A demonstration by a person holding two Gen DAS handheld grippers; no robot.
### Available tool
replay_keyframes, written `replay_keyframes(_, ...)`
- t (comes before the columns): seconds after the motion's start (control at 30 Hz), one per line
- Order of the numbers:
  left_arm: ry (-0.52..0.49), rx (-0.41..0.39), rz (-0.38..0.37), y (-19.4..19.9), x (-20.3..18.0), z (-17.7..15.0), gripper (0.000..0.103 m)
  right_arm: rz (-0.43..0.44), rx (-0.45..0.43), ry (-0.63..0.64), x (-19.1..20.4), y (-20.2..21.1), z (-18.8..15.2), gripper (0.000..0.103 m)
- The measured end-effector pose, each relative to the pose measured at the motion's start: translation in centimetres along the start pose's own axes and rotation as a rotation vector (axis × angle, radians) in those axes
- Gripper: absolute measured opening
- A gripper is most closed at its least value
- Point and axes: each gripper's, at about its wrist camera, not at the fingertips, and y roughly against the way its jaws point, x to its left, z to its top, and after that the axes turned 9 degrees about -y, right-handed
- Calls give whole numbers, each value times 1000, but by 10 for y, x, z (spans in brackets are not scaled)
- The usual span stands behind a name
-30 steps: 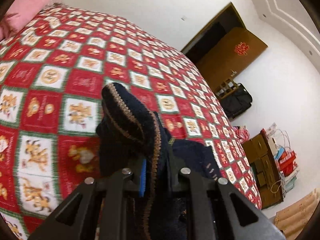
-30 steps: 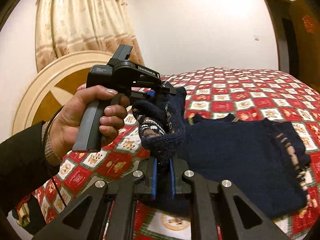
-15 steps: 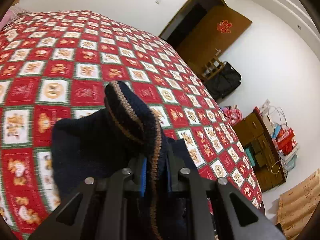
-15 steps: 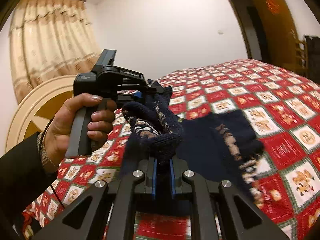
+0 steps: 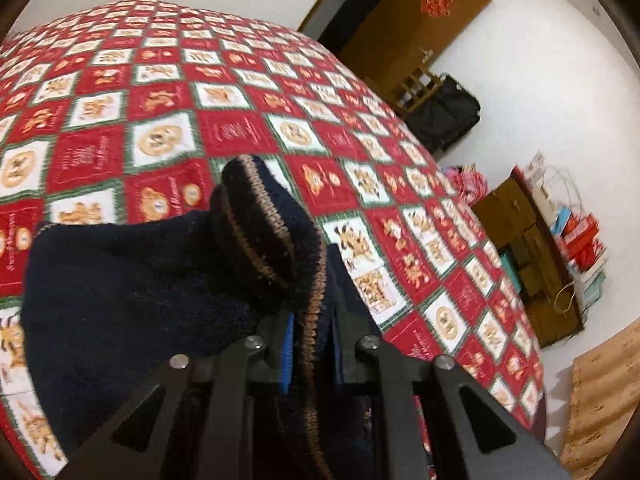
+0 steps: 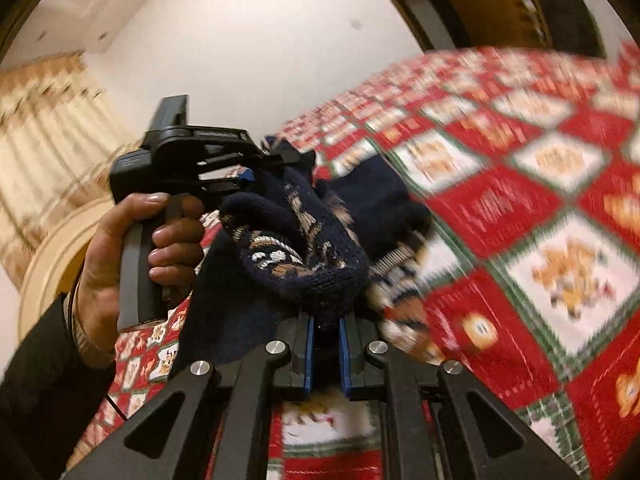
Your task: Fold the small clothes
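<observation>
A small navy knit sweater with tan patterned bands lies partly on the red patchwork bedspread. My left gripper is shut on its striped edge, and the bunched cloth rises above the blue pads. In the right wrist view my right gripper is shut on another bunched edge of the sweater. Just beyond it a hand holds my left gripper, also with cloth in it. The rest of the sweater trails down onto the bedspread, blurred by motion.
A brown door and a black suitcase stand past the bed's far side. Boxes and bags are piled by the wall. A curtain and a round headboard lie behind the hand.
Both grippers have carried their sweater edges across the bed and lower. More of the sweater's body now shows at the left in the left wrist view. The right wrist view has rolled.
</observation>
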Motion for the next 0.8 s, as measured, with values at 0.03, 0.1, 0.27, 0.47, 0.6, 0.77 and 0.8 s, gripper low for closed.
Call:
replay_keyframes(0.03, -13, 10, 11, -6, -4, -1, 16, 6, 13, -34, -9, -3, -1, 10)
replay_keyframes(0.1, -29, 8, 16, -11, -10, 0, 18, 24, 19, -76, -19, -2, -2, 10)
replay_keyframes(0.27, -114, -51, -76, 6, -48, 5, 18, 43, 7, -105, -23, 2, 0, 10)
replay_keyframes(0.47, -228, -152, 69, 56, -55, -17, 54, -27, -100, -67, -18, 31, 0, 31)
replay_keyframes(0.6, -207, -191, 258, 85, -12, -52, 61, -67, -218, -63, -18, 58, 8, 46)
replay_keyframes(0.77, -101, -212, 351, 110, 44, -104, 72, -1, -172, 45, 14, 40, 55, 51)
replay_keyframes(0.8, -82, -210, 351, 111, 51, -112, 72, 17, -143, 52, 21, 28, 66, 52)
